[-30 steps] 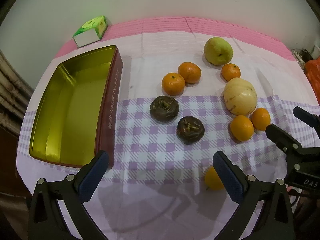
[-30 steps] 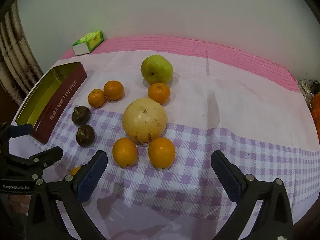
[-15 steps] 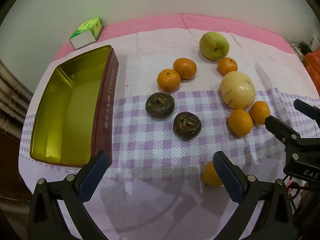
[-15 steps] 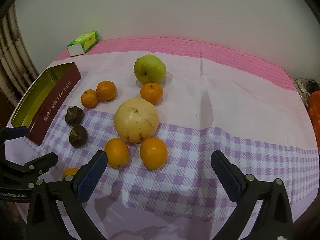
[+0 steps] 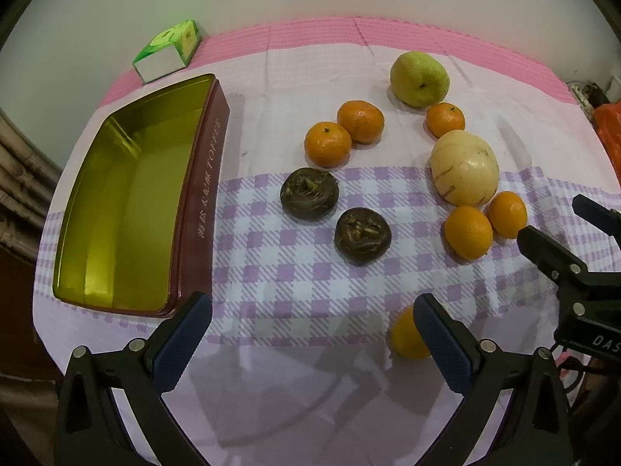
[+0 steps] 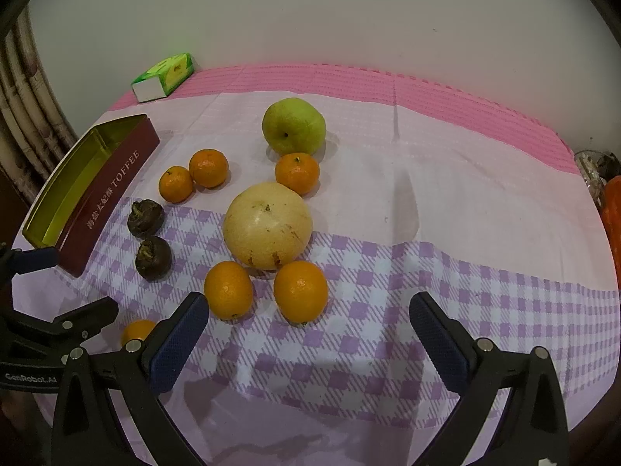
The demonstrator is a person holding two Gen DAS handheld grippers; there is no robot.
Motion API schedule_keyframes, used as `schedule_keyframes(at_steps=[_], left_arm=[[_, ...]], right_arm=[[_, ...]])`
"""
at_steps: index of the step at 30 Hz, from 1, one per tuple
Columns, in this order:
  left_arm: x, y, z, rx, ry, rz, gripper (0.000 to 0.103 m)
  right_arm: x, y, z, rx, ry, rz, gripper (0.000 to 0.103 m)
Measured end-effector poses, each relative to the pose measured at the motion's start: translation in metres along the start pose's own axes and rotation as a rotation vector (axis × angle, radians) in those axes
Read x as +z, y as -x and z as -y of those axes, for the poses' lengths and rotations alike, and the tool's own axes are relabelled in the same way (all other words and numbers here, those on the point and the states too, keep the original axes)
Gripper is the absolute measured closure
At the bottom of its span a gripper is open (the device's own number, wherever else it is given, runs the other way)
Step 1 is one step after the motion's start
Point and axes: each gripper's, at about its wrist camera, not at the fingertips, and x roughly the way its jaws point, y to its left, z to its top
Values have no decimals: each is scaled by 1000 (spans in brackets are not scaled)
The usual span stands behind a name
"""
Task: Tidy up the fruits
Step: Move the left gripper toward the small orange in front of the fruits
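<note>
Left gripper (image 5: 312,334) jaws spread wide, holding nothing; right gripper (image 6: 308,334) likewise wide apart and empty. Over the last 1 s both views have drifted slightly: fruit sits a little lower and farther from the left camera, suggesting a small pull-back or lift, with no fruit displaced. Toffee tin (image 5: 202,194) is empty at table left. Loose on the cloth: 2 dark fruits (image 5: 309,193), 6 oranges incl. 1 stray (image 5: 403,339) just beside the left gripper's right finger, pale melon (image 6: 268,231), green pear (image 6: 294,126). Judgement: no pick started; stray orange looks the nearest candidate.
</note>
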Motion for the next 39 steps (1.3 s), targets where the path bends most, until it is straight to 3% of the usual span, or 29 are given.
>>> schedule_keyframes(at_steps=[21,39], left_arm=[[0,1,5,26,-19,1,0],[-3,5,11,1,-44,8,0]], right_arm=[[2,-2,8,-1,-24,-16,0],[3,-3,21,-15,-55,-24,0]])
